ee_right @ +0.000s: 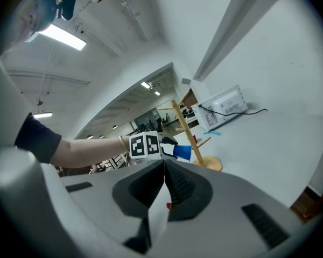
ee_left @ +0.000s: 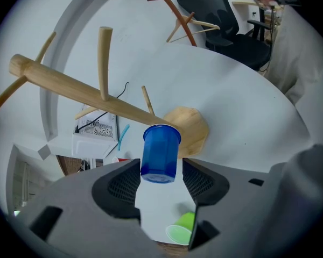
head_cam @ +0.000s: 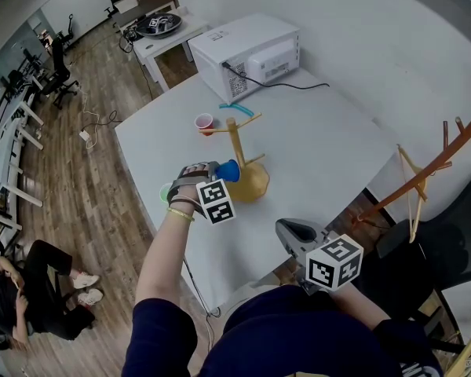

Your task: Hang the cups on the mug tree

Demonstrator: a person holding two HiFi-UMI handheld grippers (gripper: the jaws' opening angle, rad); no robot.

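Observation:
The wooden mug tree (head_cam: 237,144) stands mid-table, with a pink cup (head_cam: 205,122) on an upper left peg. A blue cup (head_cam: 229,170) hangs low at the trunk's left, mouth against the trunk; whatever peg is inside it is hidden. My left gripper (head_cam: 218,171) is open around the cup's base. In the left gripper view the blue cup (ee_left: 161,152) sits between the pads, with a sliver of table showing beside the right pad. A green cup (ee_left: 181,230) lies on its side below. My right gripper (head_cam: 286,230) is shut and empty near the front edge.
A white appliance (head_cam: 247,57) with a black cable stands at the far end of the white table (head_cam: 322,148). A teal curved object (head_cam: 235,109) lies behind the tree. A coat rack (head_cam: 424,175) and a chair stand right; a person sits on the floor left.

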